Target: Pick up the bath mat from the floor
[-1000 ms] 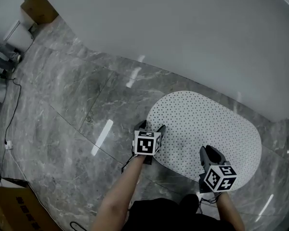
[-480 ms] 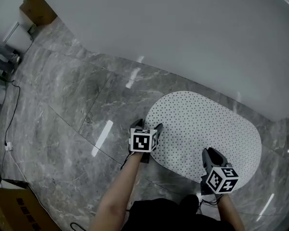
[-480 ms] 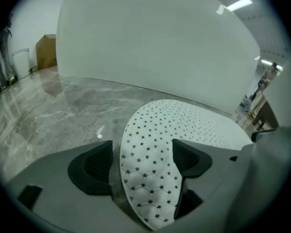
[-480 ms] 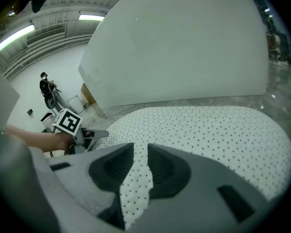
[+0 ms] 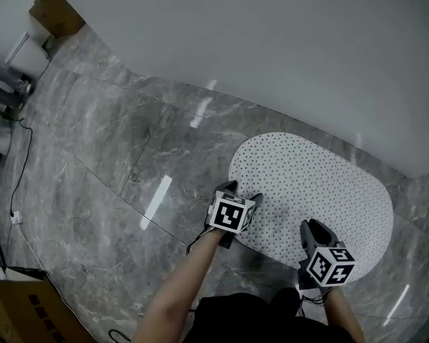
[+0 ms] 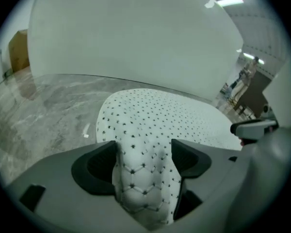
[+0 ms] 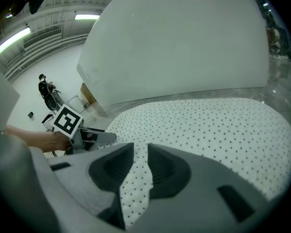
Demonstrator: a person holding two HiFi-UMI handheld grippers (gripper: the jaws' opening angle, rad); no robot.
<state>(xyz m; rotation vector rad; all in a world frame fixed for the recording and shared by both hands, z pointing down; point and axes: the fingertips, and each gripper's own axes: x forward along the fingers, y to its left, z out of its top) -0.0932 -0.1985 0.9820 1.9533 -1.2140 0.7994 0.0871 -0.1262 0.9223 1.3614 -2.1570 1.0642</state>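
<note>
At 10 o'clock in the head view a brown cardboard box (image 5: 56, 11) sits by the wall. Below it, at 9 o'clock, a thin black cable (image 5: 18, 164) runs over the shiny grey marble floor (image 5: 107, 134). A big white rounded wall (image 5: 272, 56) fills the top of the view from 11 o'clock to 2 o'clock. The left gripper (image 5: 242, 194) is a little under the middle of the view. Its jaws are squeezed tight on a white oval bath mat with small black dots (image 5: 322, 184). They hold the mat at its 9 o'clock end. In the left gripper view a soft lump of the mat is bunched up between the two jaws and stands up off the floor. The rest of the bath mat lies flat on the floor at 4 o'clock, close to the foot of the white wall. The right gripper (image 5: 313, 229) is at the mat's 6 o'clock edge. In the right gripper view its jaws are close together, pinching that thin edge between them.
</note>
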